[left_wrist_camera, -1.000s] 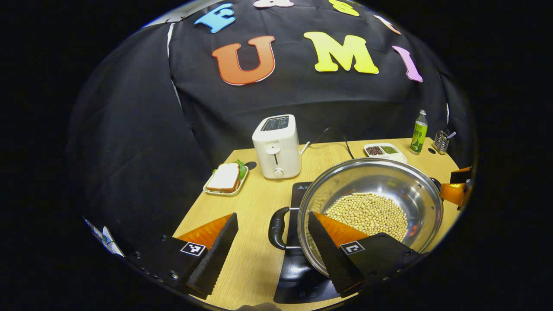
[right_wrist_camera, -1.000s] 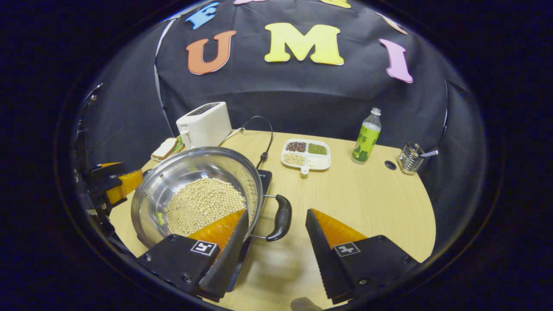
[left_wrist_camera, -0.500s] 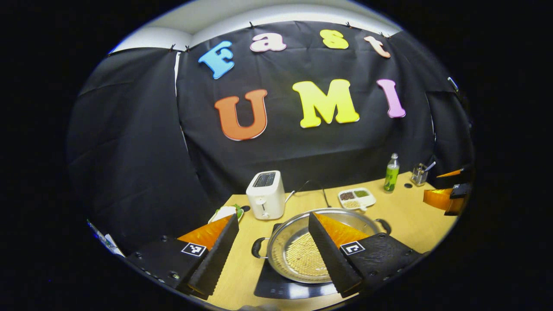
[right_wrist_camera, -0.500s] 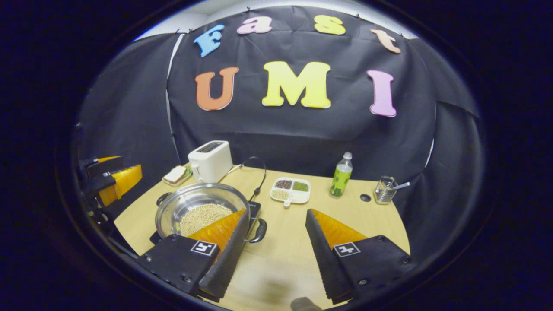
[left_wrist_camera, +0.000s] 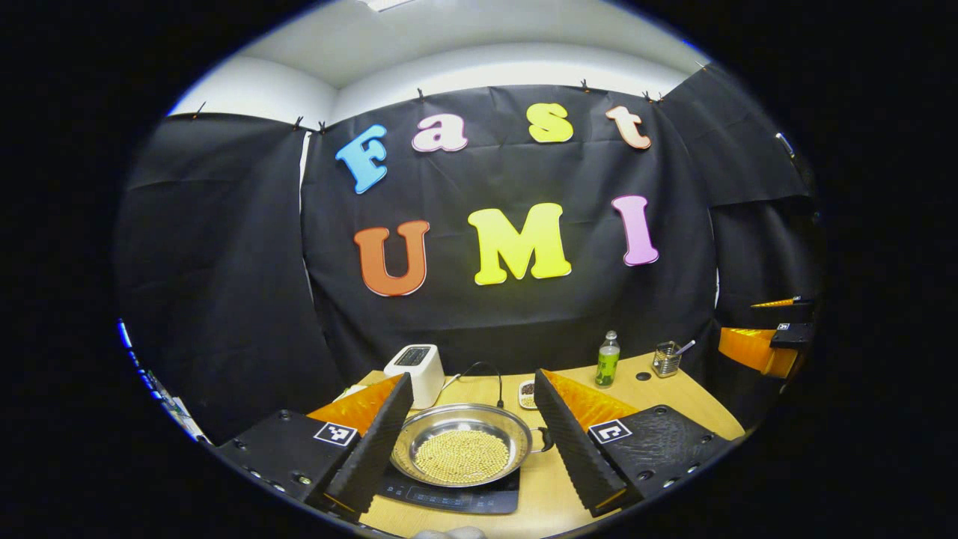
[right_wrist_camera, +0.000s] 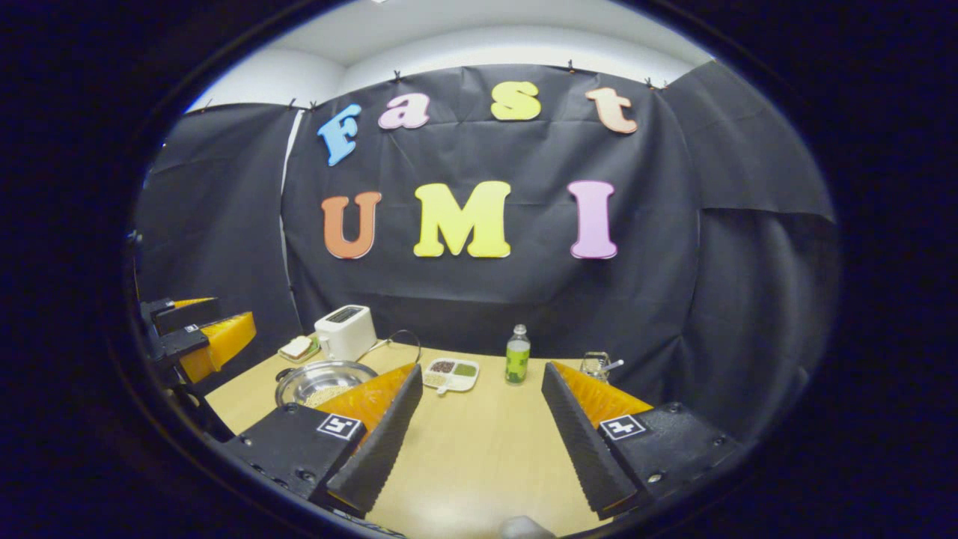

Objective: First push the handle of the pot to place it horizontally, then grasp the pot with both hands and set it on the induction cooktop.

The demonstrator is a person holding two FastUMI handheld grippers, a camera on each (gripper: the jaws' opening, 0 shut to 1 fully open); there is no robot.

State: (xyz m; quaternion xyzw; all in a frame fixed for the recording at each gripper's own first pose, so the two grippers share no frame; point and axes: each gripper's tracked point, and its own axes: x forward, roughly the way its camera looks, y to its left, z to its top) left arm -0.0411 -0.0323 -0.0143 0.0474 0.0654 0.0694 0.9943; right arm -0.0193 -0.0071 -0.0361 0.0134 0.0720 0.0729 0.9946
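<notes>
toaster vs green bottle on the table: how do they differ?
The toaster is a white, boxy appliance with a cord trailing from it; the green bottle is slim, rounded and narrows to a cap. The toaster stands at the table's back left near the pot; the bottle stands further right, beside the divided dish. The toaster looks wider than the bottle. Both stand upright near the back edge, and neither is touched by a hand-held gripper.

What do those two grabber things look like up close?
Each one has two long wedge-shaped fingers with ridged, saw-like inner faces. On the left gripper and the right gripper, the fingers sit on chunky black blocks with small screws, and each block carries a little square black-and-white marker, like a tiny code. No cables or sleeves can be seen on them.
</notes>
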